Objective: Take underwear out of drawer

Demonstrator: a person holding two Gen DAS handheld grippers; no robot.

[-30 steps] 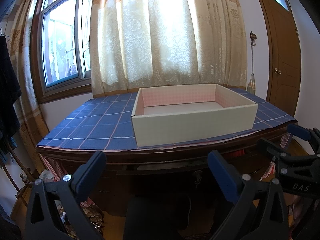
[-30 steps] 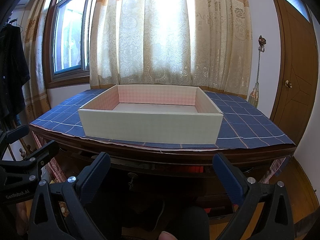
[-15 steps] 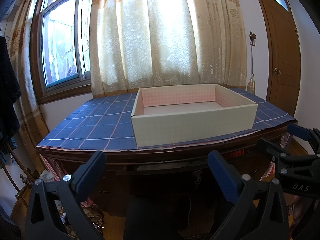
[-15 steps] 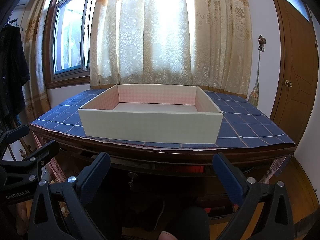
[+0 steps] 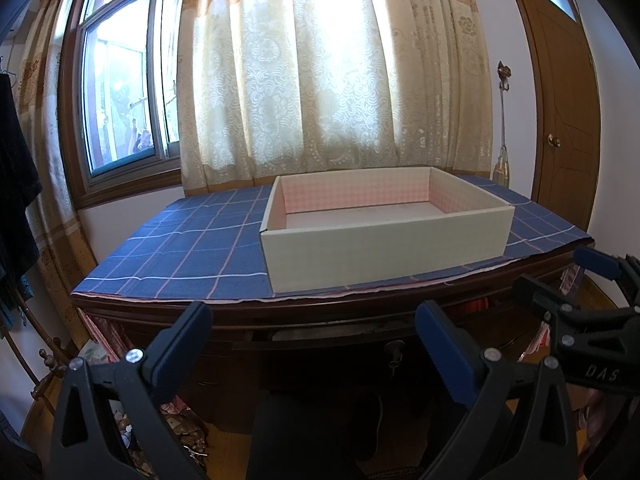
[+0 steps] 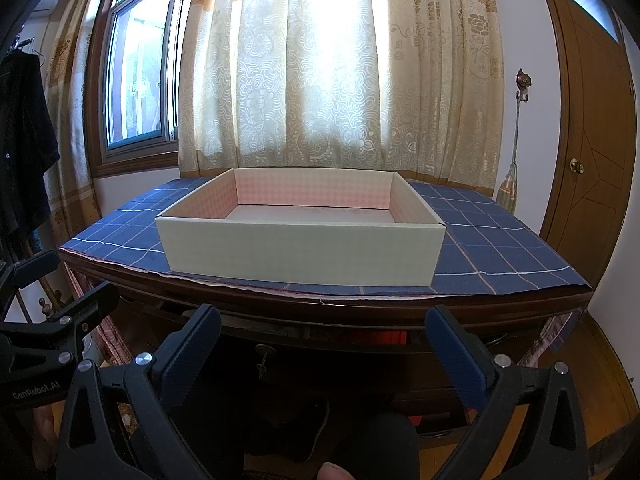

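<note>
Box: cream cardboard outside, pink check lining inside, open-topped; it stands on the blue checked cloth toward the right half of the desk. Only a bare pale floor shows inside it.
Drawer: dark wood, under the desk's front edge, slid out a crack (a thin pale strip shows in the gap; its contents cannot be made out). A key hangs in the lock below.
Underwear: not visible in either view, so its look cannot be reported.
Left tongs: blue-padded fingers spread wide, gripping nothing, held low before the desk front.
Right tongs: likewise spread and empty, level with the drawer, just beside the left pair.
Surroundings: patterned curtain over a bright window, wooden door at right.
</note>
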